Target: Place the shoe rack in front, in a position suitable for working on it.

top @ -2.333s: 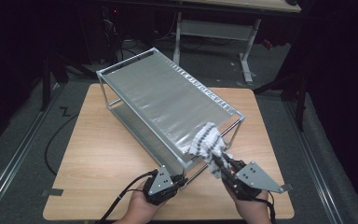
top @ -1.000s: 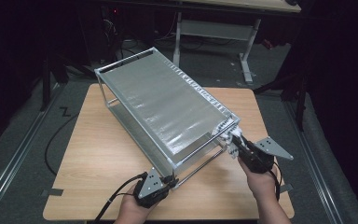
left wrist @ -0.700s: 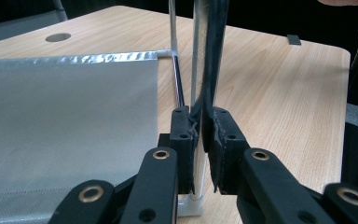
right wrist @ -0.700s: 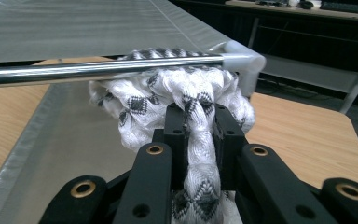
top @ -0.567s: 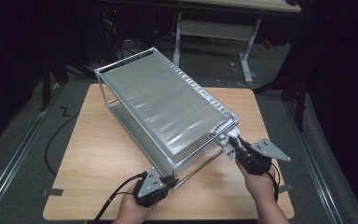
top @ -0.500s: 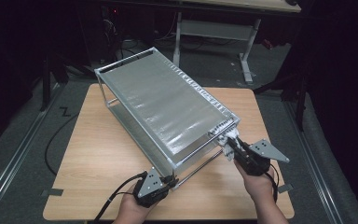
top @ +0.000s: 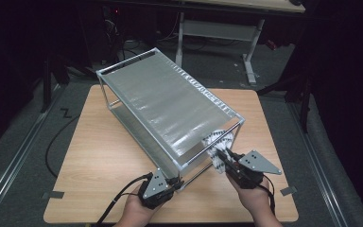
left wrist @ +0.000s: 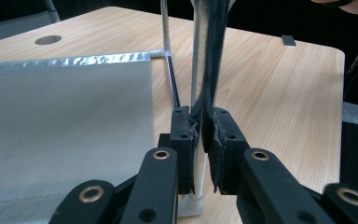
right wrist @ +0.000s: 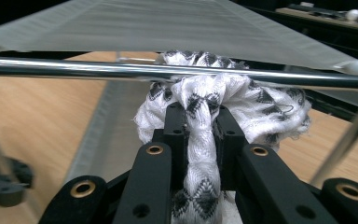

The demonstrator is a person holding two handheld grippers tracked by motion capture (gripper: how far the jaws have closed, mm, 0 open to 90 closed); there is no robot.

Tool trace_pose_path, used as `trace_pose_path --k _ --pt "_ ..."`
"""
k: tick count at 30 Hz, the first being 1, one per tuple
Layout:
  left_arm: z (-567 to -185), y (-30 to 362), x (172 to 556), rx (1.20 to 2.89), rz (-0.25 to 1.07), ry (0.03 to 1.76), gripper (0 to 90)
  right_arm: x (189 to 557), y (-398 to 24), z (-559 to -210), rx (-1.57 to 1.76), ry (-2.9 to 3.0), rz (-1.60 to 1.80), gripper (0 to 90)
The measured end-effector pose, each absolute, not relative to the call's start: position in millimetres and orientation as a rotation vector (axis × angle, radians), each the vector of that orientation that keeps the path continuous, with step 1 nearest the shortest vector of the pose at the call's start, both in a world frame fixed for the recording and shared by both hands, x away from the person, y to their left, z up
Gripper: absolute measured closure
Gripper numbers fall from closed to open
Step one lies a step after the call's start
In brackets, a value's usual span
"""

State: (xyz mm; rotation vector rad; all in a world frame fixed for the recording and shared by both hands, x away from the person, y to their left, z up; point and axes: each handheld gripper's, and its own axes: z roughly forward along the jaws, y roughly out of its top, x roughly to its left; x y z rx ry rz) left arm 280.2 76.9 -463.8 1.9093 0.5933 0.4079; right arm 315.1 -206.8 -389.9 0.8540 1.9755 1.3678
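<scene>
On the wooden table (top: 99,156), a two-tier metal-framed rack (top: 165,101) with silvery mesh shelves, a white black-patterned cloth (top: 216,143) bunched at its near right corner under the top rail, right tool (top: 223,158) pinching that cloth, left tool (top: 178,182) clamped on the rack's near upright (left wrist: 200,56)

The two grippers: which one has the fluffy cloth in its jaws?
The right gripper: its jaws squeeze the black-and-white cloth under the rack's top bar. The left gripper grips only a rack post.

Cloth (right wrist: 223,100) partly hidden behind the rack's bar (right wrist: 168,71) at frame centre; lower end cut off at bottom edge.
</scene>
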Motion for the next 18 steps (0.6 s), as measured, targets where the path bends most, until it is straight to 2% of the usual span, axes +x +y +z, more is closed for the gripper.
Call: trace_pose_path --k 18 --pt "-464 74 281 1.908 0.41 0.591 81.3 276 -157 -390 0.623 2.144 1.435 79.2"
